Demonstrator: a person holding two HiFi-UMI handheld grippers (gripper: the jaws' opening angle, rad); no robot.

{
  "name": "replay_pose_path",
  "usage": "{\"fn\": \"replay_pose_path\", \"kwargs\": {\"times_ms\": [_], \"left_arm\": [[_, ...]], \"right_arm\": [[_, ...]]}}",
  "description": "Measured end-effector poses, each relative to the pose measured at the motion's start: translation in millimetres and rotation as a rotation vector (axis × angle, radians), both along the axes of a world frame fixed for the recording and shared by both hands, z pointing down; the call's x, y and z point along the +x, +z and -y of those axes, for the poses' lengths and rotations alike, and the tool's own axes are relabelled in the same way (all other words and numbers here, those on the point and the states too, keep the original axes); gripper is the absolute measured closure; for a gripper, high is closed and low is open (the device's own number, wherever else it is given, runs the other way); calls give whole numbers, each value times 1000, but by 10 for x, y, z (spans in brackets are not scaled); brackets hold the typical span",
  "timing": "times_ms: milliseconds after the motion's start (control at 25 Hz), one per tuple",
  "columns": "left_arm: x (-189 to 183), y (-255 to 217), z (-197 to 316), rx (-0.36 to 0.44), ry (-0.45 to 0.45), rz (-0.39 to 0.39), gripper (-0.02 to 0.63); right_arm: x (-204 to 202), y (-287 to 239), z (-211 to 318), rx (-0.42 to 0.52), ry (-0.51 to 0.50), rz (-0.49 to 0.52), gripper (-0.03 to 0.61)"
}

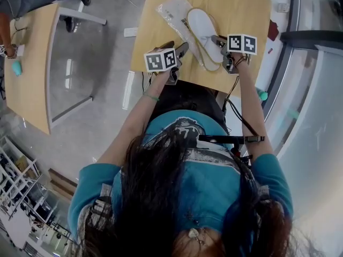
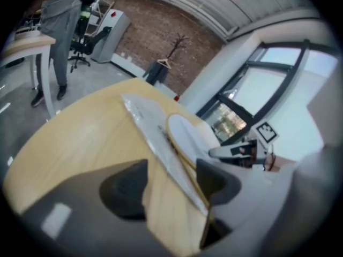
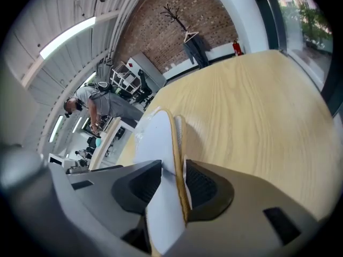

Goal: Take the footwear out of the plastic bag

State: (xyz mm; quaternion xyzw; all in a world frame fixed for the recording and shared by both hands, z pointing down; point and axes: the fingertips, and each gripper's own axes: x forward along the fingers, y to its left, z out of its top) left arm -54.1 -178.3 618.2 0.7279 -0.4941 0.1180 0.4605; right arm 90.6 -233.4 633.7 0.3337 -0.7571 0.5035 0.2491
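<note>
**Q:** Which step is in hand?

**A:** Extraction. The right gripper is clamped on the near end of the white slipper. The left gripper has its jaws apart and empty, just beside the plastic bag.

**Q:** Orientation and next move?

**A:** The slipper's long axis runs alongside the bag, far end pointing away from the operator. The likely next move is to pin the bag and draw the slipper clear.

Left tongs wide apart; right tongs clamped
</note>
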Motion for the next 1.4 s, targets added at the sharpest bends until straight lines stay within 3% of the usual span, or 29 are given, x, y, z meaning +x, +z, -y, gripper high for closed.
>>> {"fn": "replay_pose_path", "kwargs": {"times_ms": [200,360,640,880,1040,1240,1400], "left_arm": [[24,-226,-140,70,-4,11,342],[-29,-446,-276,152,-13,22,342],[-330,-863,-766,233,58,50,381],[-233,-896,-901,312,116,71,502],[-251,-1125,-1014,370,186,73,609],[-636,-1270,-1877,419,307,76,611],[-632,-1269,-2187,424,361,66,611]], "right_arm": [[380,-248,126,150,79,-87,422],[501,-547,85,227,111,-44,422],[-151,-1266,-628,299,98,150,440],[-357,-1107,-1040,307,81,171,505],[-433,-1120,-1262,301,136,173,523],[-865,-1194,-2202,306,249,222,537],[-942,-1201,-2579,319,272,204,543]]}}
